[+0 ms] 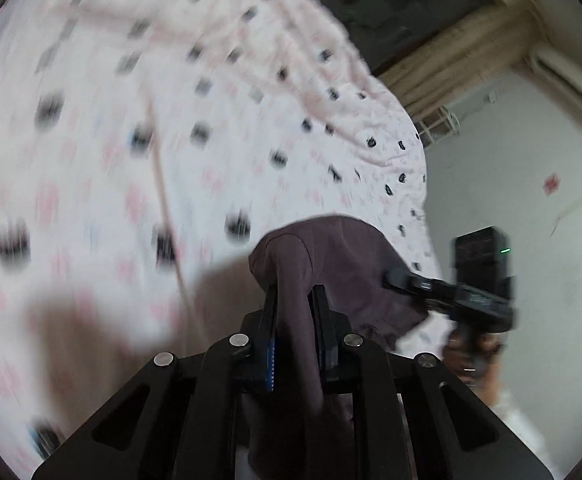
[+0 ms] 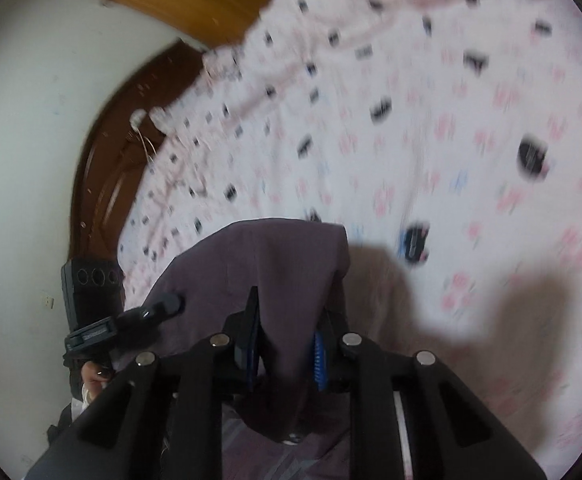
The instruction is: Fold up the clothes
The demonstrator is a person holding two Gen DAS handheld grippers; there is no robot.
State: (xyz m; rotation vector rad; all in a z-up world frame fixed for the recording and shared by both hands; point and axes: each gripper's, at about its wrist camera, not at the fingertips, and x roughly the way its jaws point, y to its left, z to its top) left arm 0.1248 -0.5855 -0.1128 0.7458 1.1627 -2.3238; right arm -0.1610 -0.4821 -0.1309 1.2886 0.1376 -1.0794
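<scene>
A dark purple garment (image 1: 343,276) hangs between my two grippers, held up above the bed. My left gripper (image 1: 295,296) is shut on a fold of the garment, which drapes down between its fingers. My right gripper (image 2: 291,308) is shut on another part of the same garment (image 2: 267,264). The right gripper also shows in the left wrist view (image 1: 407,280), at the right, pinching the cloth. The left gripper shows in the right wrist view (image 2: 163,306), at the left, on the cloth's edge.
A white bed sheet (image 1: 131,140) with pink and black prints fills most of both views, blurred by motion (image 2: 451,140). A dark wooden headboard (image 2: 131,140) and white wall (image 2: 23,160) lie left. Curtains (image 1: 463,56) and a wall air conditioner (image 1: 567,76) are far right.
</scene>
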